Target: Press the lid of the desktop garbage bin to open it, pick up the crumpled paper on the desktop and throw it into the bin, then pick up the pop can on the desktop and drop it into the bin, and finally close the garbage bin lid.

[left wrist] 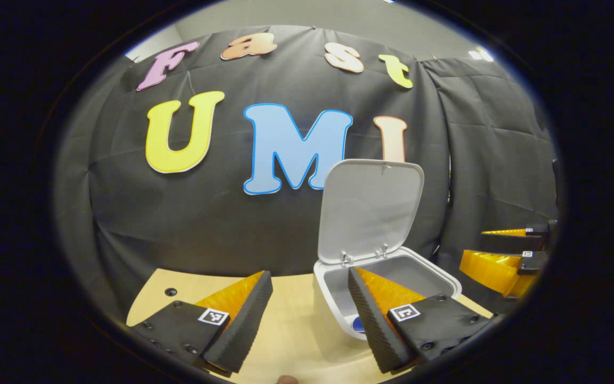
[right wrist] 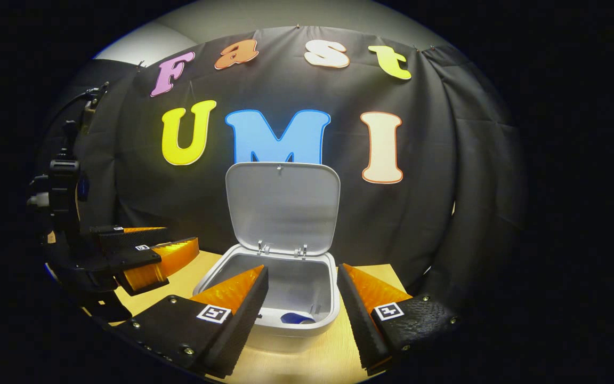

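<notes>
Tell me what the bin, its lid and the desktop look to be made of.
Bin: looks like moulded plastic, light grey, smooth matte walls with rounded corners. Lid, standing open: same plastic by the look, thin, with a raised rim and small shiny hinge clips, possibly metal. Desktop: pale wood-look surface, smooth and faintly grained; solid wood or laminate cannot be told.
</notes>
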Demonstrator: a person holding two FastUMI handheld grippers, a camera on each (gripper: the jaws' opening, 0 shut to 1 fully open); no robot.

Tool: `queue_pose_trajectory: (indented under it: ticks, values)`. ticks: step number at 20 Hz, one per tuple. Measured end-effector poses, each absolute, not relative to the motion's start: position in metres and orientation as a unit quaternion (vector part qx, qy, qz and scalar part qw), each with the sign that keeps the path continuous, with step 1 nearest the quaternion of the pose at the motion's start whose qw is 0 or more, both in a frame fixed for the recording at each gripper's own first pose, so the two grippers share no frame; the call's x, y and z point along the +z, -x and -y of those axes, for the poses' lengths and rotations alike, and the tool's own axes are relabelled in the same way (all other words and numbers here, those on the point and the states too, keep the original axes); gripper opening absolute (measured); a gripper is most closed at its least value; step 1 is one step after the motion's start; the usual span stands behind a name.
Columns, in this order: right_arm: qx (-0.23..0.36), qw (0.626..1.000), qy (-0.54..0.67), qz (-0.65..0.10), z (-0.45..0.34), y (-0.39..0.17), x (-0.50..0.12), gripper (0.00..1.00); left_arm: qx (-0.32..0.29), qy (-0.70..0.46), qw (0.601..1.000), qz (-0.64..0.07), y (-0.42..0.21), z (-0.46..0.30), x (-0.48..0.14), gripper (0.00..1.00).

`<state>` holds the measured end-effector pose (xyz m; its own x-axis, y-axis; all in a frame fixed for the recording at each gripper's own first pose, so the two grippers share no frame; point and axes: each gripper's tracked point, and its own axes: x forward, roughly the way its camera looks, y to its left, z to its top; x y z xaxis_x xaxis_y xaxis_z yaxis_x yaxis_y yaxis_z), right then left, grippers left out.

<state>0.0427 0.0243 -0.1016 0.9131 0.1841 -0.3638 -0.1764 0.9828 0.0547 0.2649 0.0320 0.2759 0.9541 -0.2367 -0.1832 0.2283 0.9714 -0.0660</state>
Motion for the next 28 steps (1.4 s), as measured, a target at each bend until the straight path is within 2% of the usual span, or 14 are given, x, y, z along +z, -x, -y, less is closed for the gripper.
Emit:
queue_pose_trajectory:
  ticks: [13, 27, 28]
  values:
    - [0.076, 0.990, -0.033, -0.118, -0.017, -0.094, -0.045, 0.84, -0.100, 0.022, 0.990, -0.097, -0.257, -0.051, 0.278, 0.96]
    - [0.076, 0.995, -0.056, -0.043, -0.034, -0.161, -0.004, 0.83, -0.024, 0.029, 0.994, -0.105, -0.241, -0.124, 0.273, 0.96]
    - [0.075, 0.995, -0.056, -0.040, -0.035, -0.166, -0.003, 0.83, -0.018, 0.029, 0.994, -0.106, -0.240, -0.130, 0.273, 0.94]
